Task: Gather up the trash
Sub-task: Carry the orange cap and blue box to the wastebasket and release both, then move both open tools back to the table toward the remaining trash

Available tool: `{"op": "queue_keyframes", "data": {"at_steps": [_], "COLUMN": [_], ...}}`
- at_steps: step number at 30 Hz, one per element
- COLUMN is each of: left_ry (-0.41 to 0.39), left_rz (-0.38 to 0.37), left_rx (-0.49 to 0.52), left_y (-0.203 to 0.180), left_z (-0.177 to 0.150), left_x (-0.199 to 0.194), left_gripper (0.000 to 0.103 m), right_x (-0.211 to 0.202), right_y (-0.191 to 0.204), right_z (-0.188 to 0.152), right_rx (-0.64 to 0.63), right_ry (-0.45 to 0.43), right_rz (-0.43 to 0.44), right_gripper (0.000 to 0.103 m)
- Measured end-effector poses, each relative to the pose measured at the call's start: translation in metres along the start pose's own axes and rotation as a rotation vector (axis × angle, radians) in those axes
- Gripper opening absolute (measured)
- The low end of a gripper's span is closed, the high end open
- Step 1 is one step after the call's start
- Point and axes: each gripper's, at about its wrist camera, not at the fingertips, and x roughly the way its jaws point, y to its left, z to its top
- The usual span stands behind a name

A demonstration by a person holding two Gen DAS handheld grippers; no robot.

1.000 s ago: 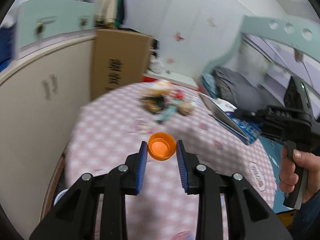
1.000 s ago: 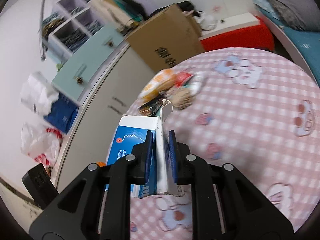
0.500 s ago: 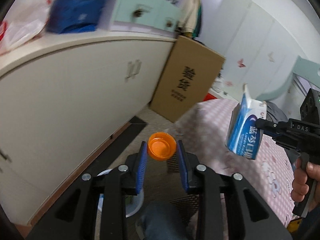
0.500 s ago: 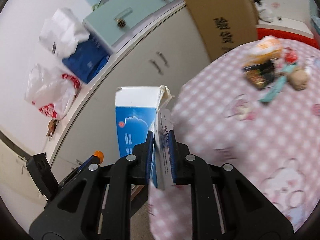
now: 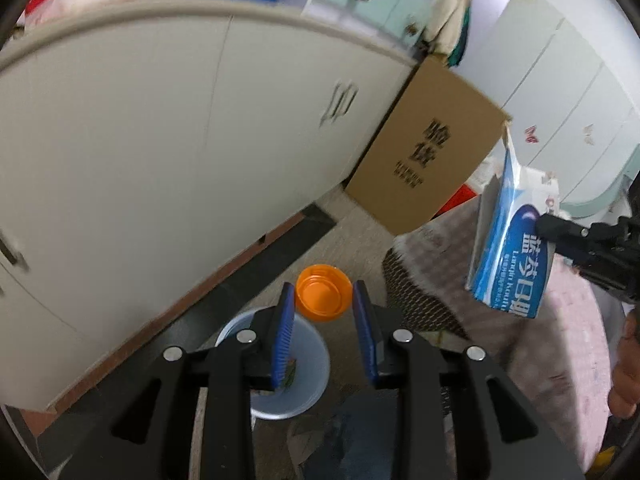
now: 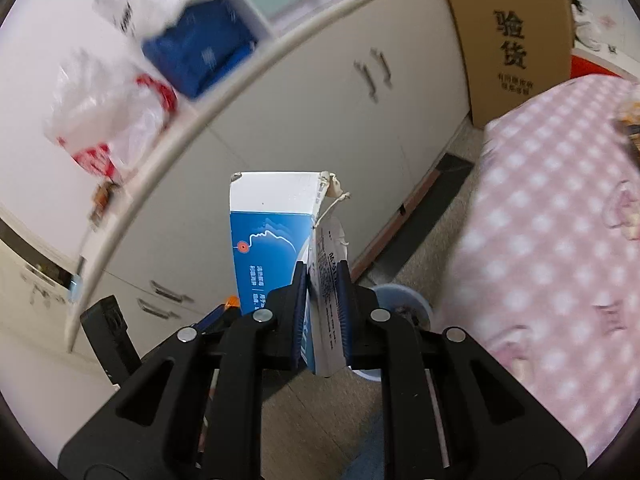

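Note:
An orange plastic cap sits pinched between the blue pads of my left gripper, which is shut on it and hangs above a pale blue bin on the floor. My right gripper is shut on the edge of a blue and white carton with a string tag at its top. From the left wrist view the carton hangs at the right, over the table's edge. The bin peeks out behind the right fingers.
A long white cabinet runs along the left. A brown cardboard box leans at its end. The round table with a pink checked cloth stands at the right. A person's hand holds the right gripper. Plastic bags lie on the cabinet top.
Both grippers have swung away from the tabletop toward the cabinet and down over the floor. The bin has come into view under them. The cap and the carton stay gripped.

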Motion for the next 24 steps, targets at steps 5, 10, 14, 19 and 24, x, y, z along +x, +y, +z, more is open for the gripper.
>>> {"op": "queue_keyframes", "data": {"at_steps": [5, 10, 14, 19, 24], "left_ry": [0.111, 0.220, 0.278, 0.358, 0.385], "left_rz": [0.020, 0.035, 0.028, 0.069, 0.117], "left_rx": [-0.028, -0.061, -0.058, -0.066, -0.103], "left_y": [0.026, 0.047, 0.053, 0.058, 0.070], "left_z": [-0.015, -0.035, -0.044, -0.055, -0.066], "left_x": [0.054, 0.108, 0.138, 0.166, 0.166], "left_gripper": [0.028, 0.029, 0.030, 0.083, 0.085], "right_x": [0.076, 0.155, 0.198, 0.222, 0.208], "right_y": [0.015, 0.000, -0.019, -0.039, -0.039], "right_z": [-0.015, -0.039, -0.053, -0.065, -0.061], "right_rx": [-0.056, -0.042, 0.035, 0.087, 0.062], "right_ry": [0.122, 0.259, 0.334, 0.407, 0.381], "right_rz": [-0.125, -0.231, -0.243, -0.269, -0.276], "right_gripper": [0.015, 0.015, 0.017, 0.076, 0.095]}}
